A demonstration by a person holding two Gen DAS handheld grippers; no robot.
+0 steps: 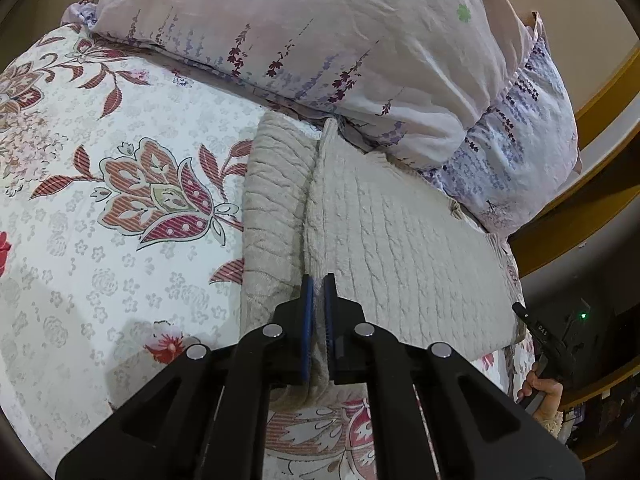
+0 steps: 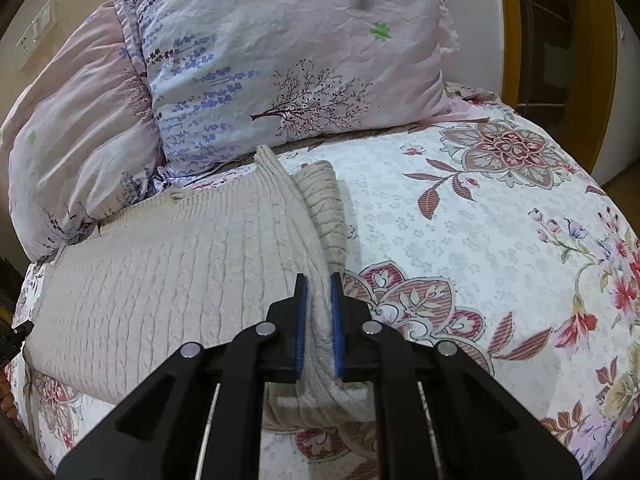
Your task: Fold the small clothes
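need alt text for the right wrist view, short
The right gripper, its blue-padded fingers shut on a raised fold of a beige knit sweater, which lies on a floral bedsheet. Behind the sweater, a pink pillow printed with lavender sprigs and a tree stands propped up.

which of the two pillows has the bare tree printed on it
The front pillow, propped upright nearest the beige sweater. A dark branching tree sits near its lower edge; the pink pillow behind and left shows only small sprigs.

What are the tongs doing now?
Left tongs shut on sweater. Right tongs shut on it too. Pillow close behind.
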